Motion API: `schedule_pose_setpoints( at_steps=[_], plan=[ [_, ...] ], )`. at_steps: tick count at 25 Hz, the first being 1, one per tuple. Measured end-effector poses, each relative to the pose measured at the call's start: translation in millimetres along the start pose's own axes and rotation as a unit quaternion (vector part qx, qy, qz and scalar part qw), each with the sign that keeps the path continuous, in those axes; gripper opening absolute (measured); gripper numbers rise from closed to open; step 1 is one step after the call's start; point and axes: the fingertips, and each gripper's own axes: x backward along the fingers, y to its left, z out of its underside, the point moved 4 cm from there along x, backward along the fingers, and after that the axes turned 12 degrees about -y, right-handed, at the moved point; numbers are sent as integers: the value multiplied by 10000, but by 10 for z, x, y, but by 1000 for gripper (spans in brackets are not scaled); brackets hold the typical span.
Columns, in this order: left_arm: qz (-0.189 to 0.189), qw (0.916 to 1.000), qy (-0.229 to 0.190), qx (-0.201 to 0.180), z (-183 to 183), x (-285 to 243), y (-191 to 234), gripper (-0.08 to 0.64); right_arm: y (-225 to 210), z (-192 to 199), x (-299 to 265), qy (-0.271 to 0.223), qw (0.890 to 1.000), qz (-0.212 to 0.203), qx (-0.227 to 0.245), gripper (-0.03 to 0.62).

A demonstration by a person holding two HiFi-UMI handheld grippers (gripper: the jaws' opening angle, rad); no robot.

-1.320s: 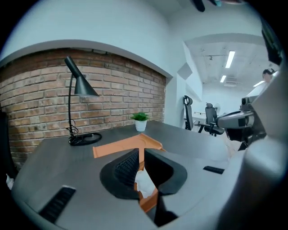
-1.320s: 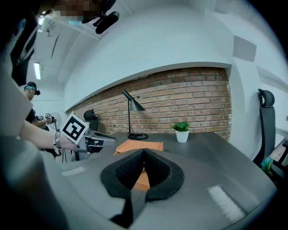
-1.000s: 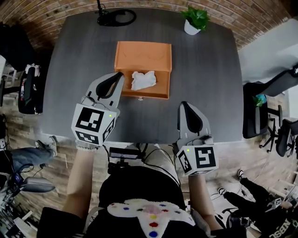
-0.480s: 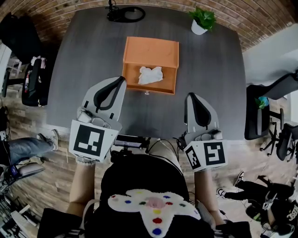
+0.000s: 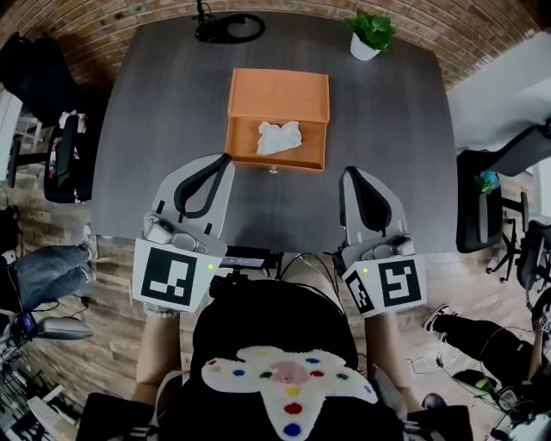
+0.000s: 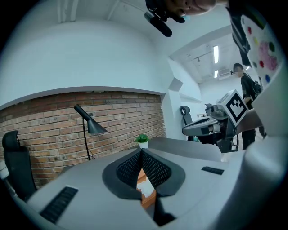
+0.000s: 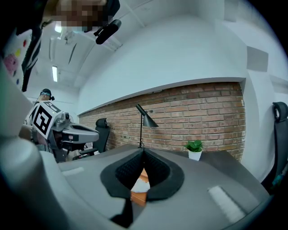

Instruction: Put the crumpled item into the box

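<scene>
A crumpled white paper [image 5: 279, 138] lies inside the open orange box [image 5: 277, 99] in the middle of the dark table. My left gripper [image 5: 225, 158] is shut and empty, held near the table's front edge, short of the box and to its left. My right gripper [image 5: 348, 172] is shut too, empty, to the right of the box front. In the left gripper view the closed left gripper [image 6: 141, 151] frames a sliver of the orange box [image 6: 145, 194] and white paper [image 6: 145, 190]. The right gripper view shows the shut right gripper [image 7: 143, 154] with the box [image 7: 137, 197] beyond it.
A small potted plant [image 5: 372, 34] stands at the table's far right corner. A black desk lamp base and cable [image 5: 225, 26] sit at the far edge. Office chairs [image 5: 495, 202] stand on the right and a chair [image 5: 58, 159] on the left. A person's legs [image 5: 43, 271] show lower left.
Both grippers have drawn back from the box toward the table's front edge and risen. The left one was beside the box's left front corner; now it is clear of it. The paper stays in the box.
</scene>
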Motion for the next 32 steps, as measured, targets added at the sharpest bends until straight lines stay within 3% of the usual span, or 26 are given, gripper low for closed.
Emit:
schedule_pose_setpoints(
  at_steps=[32],
  plan=[
    [289, 9995, 78, -80, 83, -33, -12, 8, 82, 58, -60, 124, 9999, -73, 83, 9]
  ],
)
